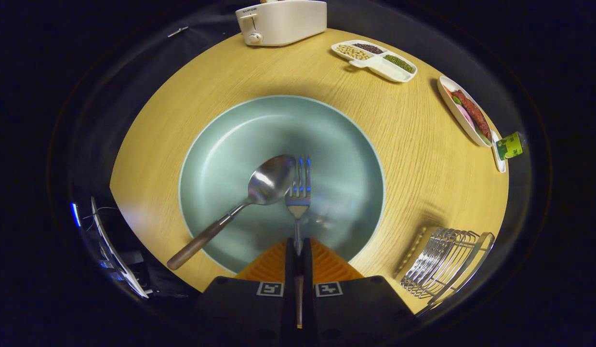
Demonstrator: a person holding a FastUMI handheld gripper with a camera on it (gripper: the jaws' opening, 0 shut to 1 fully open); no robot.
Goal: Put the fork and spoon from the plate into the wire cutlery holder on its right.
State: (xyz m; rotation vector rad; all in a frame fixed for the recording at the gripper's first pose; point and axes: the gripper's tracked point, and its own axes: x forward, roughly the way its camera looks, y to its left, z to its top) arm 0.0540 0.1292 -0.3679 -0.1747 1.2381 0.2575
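Gripper view: tongs (298, 246) clamp one fork (298, 193), one spoon (259, 193) beside.

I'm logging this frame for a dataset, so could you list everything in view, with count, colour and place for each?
plate: one, pale blue-green, middle of the table, just ahead of the fingers
spoon: one, steel bowl with brown wooden handle, on the plate, handle hanging over its rim
fork: one, steel, on the plate beside the spoon, handle running back between the fingers
wire cutlery holder: one, silver, on the table right of the plate
toaster: one, cream, beyond the plate at the table's far edge
divided dish: one, white, holding beans, far right
oval dish: one, white, holding food, right edge
table: one, light wood, round
gripper: one, fingers closed on the fork's handle
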